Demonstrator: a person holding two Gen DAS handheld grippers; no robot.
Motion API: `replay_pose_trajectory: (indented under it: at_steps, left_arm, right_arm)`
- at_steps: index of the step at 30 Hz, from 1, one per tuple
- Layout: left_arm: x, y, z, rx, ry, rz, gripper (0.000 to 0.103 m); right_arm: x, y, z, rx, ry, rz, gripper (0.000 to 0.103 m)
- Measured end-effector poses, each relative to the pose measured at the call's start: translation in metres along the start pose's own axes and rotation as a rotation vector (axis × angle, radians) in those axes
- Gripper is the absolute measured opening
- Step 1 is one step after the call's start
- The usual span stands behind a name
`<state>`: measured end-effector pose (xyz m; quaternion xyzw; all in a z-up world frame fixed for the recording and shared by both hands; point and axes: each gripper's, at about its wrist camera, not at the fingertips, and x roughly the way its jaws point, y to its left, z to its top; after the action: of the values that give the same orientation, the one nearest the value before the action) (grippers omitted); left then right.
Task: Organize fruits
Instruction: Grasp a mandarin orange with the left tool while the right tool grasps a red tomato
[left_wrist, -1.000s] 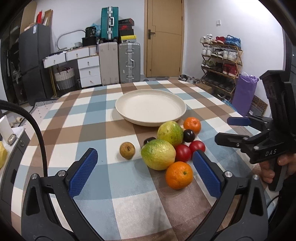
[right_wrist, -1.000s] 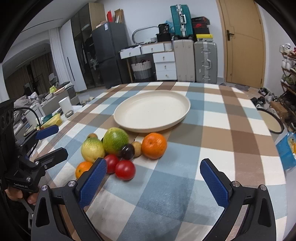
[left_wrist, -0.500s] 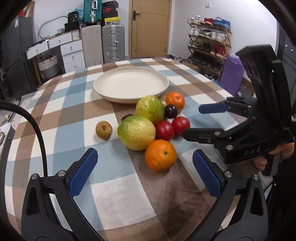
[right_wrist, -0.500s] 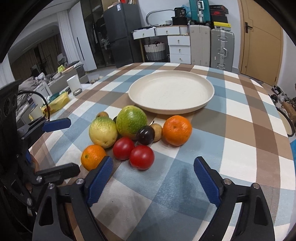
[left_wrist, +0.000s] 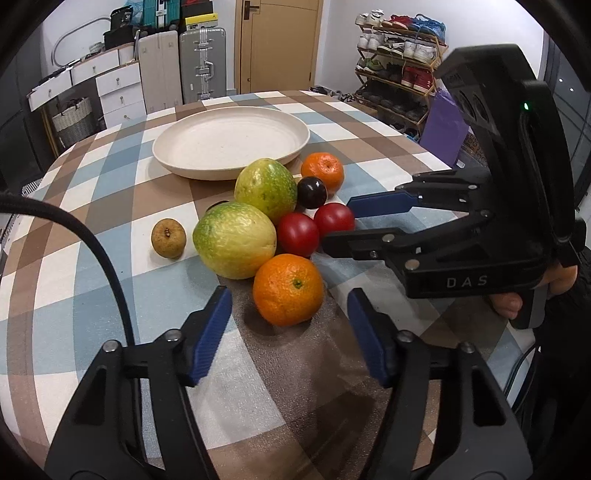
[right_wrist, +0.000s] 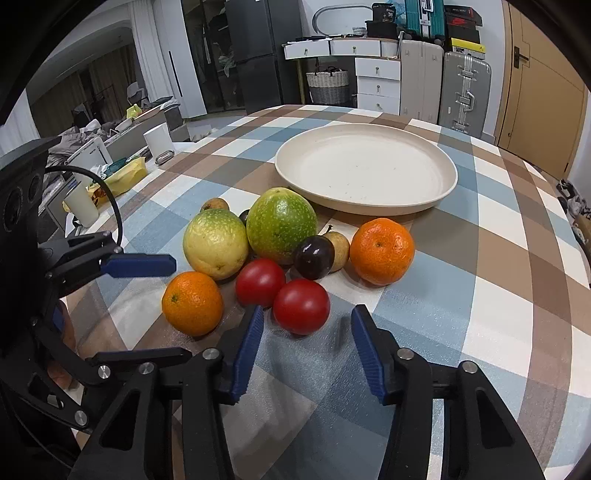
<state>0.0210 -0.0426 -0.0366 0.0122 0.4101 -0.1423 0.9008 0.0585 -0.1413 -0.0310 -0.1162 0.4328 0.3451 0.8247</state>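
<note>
Fruit is bunched on the checked table (left_wrist: 110, 295) just in front of the empty cream plate (left_wrist: 229, 122). Left gripper (left_wrist: 290, 332) has its jaws apart, just been closing, with the near orange (left_wrist: 288, 288) right ahead, not pinched. Right gripper (right_wrist: 306, 343) is the same deal: jaws closing in but apart, red tomato (right_wrist: 301, 305) just ahead, untouched.

The tomatoes (right_wrist: 301, 305) shine glossy and smooth, the oranges (left_wrist: 288, 288) look dimpled, the cream plate (right_wrist: 369, 206) is matt and speckled, and a checked cloth (right_wrist: 498, 277) with fine grain covers the surface.
</note>
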Motion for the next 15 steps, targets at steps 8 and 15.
replay_pose_trajectory:
  at_steps: [8, 15]
  left_arm:
    - [0.0027, 0.0048, 0.0031, -0.029, -0.003, -0.029, 0.036]
    - [0.0001, 0.0084, 0.0029, -0.038, -0.008, -0.054, 0.036]
  right_arm:
    - [0.0018, 0.0008, 0.0019, 0.001, -0.002, 0.01, 0.036]
    - [-0.0026, 0.0022, -0.0034, 0.002, -0.011, 0.017, 0.032]
